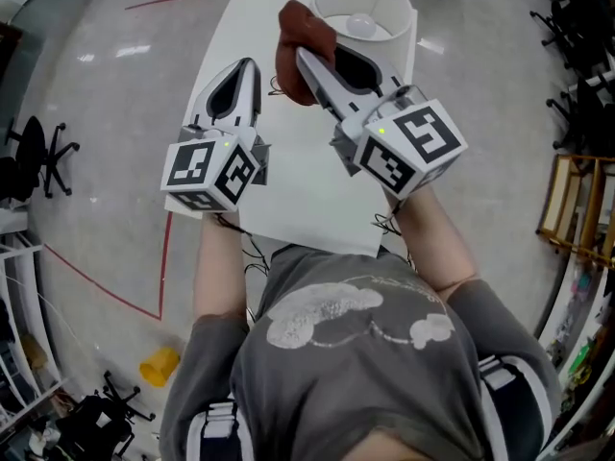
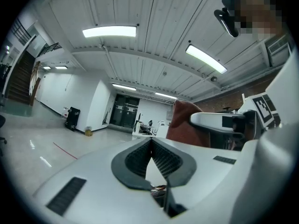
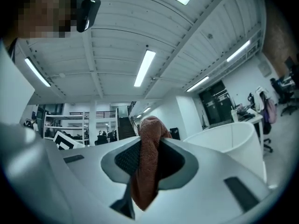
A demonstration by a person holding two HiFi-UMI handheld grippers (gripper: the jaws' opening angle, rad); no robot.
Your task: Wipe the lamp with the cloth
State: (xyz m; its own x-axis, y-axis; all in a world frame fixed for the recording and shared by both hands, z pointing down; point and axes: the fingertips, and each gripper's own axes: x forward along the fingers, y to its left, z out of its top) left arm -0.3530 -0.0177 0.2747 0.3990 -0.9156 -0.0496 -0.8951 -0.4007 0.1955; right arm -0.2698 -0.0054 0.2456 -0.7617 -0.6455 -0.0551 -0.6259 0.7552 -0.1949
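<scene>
Drooping lengthwise, the cloth (image 3: 147, 162) is pinched in the right claw (image 3: 150, 130) (left claw (image 2: 151, 142) closed).

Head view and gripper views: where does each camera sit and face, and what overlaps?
Head view: on the head, steeply down at white table, white drum-shade lamp; forearms, left gripper, right gripper show.
Left gripper view: on left gripper, tilted toward ceiling; shut, empty jaws show.
Right gripper view: on right gripper, tilted up; jaws clamp rust-brown terry cloth.
Shared: cloth, in all three.

Lamp (image 1: 365, 6) behind cloth (image 1: 298, 58), on tbl (image 1: 288, 195).
</scene>
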